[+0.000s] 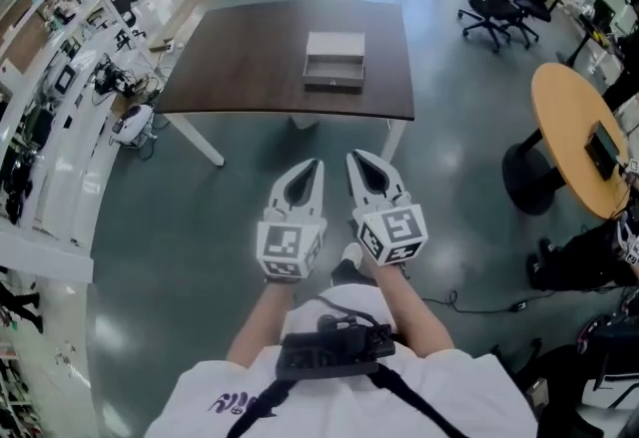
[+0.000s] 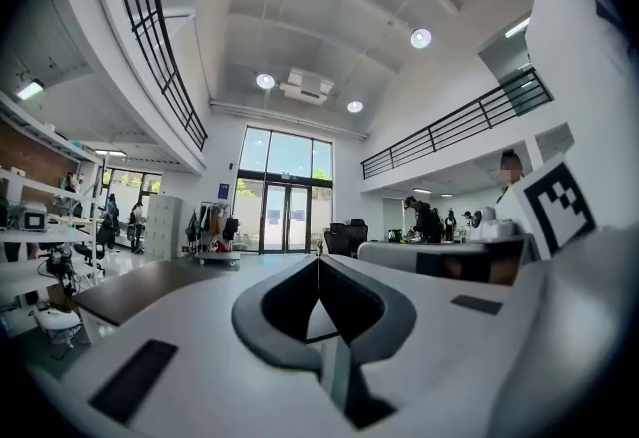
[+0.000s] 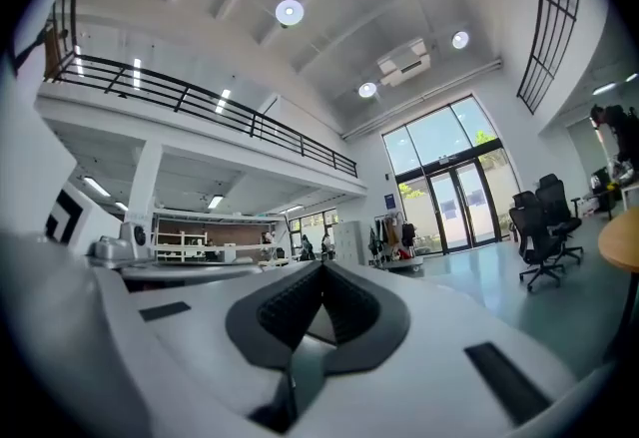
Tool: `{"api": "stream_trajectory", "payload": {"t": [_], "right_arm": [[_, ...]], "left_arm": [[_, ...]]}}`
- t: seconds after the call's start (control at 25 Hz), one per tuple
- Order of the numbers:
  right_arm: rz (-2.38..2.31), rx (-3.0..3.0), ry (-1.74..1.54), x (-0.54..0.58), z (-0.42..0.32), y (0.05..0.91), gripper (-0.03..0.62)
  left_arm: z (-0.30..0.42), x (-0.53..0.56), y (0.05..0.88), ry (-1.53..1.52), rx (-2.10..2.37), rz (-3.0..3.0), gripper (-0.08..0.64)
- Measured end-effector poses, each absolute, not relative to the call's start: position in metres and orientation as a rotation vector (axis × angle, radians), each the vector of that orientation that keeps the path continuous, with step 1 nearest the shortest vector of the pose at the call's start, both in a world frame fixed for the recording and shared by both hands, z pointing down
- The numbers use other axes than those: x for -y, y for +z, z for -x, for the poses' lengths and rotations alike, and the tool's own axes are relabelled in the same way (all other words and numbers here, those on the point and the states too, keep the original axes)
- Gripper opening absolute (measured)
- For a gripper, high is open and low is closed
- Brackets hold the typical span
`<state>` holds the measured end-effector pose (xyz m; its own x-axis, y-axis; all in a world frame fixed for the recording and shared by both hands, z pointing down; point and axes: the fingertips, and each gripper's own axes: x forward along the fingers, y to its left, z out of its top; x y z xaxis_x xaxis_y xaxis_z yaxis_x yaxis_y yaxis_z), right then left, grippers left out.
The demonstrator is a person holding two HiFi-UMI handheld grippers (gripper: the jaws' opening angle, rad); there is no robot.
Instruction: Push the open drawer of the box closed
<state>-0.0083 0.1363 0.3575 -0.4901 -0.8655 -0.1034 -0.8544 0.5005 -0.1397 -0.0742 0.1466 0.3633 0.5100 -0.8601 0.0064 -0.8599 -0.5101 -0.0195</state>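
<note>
A person stands well back from a dark desk (image 1: 240, 57). They hold the left tongs (image 1: 317, 167) and the right tongs (image 1: 353, 159) side by side, each pinched fully together and gripping nothing. The box (image 1: 335, 44) sits right of the desk's middle, and its drawer (image 1: 333, 78) is pulled out toward the near edge. The box looks light, so an off-centre push may slide or turn the whole box toward the far edge instead of closing the drawer.
</note>
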Motion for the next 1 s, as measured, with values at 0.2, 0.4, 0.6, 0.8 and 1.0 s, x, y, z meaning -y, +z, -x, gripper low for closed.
{"api": "stream_trajectory", "payload": {"t": [0.2,0.4,0.6,0.8,1.0], "right_arm": [[1.549,-2.462,-0.115,-0.044,-0.034,0.336,0.005],[1.562,-2.434,-0.104,0.014,-0.043,0.339,0.005],[1.607,-2.402,-0.15,0.052,-0.066,0.359,0.005],[1.63,-2.418,-0.229,0.078,-0.074,0.384,0.005],[1.641,-2.474,-0.263,0.105,-0.054,0.398,0.005]], "left_arm": [[0.061,-0.071,0.349,-0.028,-1.51,2.699,0.009],[0.059,-0.001,0.347,-0.011,-1.502,2.695,0.009],[0.04,0.039,0.364,-0.03,-1.472,2.732,0.009],[0.032,0.07,0.385,-0.055,-1.498,2.774,0.009],[0.035,0.108,0.395,-0.066,-1.479,2.824,0.009]]}}
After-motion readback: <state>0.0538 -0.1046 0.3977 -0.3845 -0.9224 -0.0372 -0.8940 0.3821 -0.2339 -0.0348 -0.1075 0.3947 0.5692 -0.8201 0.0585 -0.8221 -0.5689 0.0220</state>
